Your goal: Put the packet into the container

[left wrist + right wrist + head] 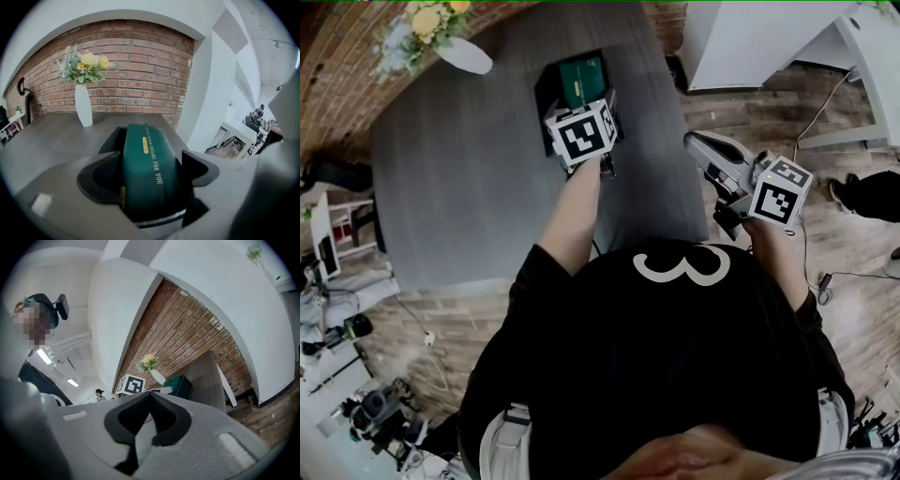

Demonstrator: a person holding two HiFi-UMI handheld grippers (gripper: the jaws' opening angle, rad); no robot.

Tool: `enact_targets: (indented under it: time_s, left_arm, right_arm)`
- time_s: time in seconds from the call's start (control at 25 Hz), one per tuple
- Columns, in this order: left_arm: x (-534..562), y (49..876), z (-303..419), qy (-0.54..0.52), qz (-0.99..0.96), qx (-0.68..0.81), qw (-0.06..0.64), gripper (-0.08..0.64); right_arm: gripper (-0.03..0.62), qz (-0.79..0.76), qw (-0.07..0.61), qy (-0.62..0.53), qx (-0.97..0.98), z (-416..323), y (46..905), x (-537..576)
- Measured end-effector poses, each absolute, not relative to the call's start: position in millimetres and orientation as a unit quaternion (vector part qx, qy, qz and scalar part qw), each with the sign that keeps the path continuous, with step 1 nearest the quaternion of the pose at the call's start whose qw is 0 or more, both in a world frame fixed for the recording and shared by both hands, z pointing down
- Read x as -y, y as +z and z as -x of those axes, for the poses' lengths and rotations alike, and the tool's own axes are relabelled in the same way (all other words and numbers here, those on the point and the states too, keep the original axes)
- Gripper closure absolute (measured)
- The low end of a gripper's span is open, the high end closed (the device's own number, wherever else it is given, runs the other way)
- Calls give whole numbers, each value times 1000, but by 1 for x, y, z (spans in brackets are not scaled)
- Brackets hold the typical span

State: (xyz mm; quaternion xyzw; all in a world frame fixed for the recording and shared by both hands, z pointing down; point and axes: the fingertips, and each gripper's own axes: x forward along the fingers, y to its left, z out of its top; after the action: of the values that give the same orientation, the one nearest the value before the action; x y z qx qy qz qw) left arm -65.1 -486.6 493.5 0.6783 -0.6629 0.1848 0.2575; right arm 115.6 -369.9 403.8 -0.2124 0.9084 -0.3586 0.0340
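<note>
Left gripper (149, 180) clamped on green packet (146, 154), long axis straight ahead, far end over black container (108, 140); right gripper (150, 414) closed, empty, well aside.

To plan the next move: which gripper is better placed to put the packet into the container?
Left. The left gripper holds the green packet right at the black container; the right gripper is shut, empty, off beside the table.

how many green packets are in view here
1. The green packet is held between the jaws of the left gripper, its far end at the opening of the black container on the grey table. More could be hidden inside the container.
</note>
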Motion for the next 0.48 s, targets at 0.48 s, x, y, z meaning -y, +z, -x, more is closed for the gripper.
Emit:
enact_targets:
  time_s: [0.48]
  left_arm:
    - [486, 492, 63, 174, -685, 658, 261, 140]
  right_arm:
    - [591, 208, 35, -359, -909, -116, 403, 369]
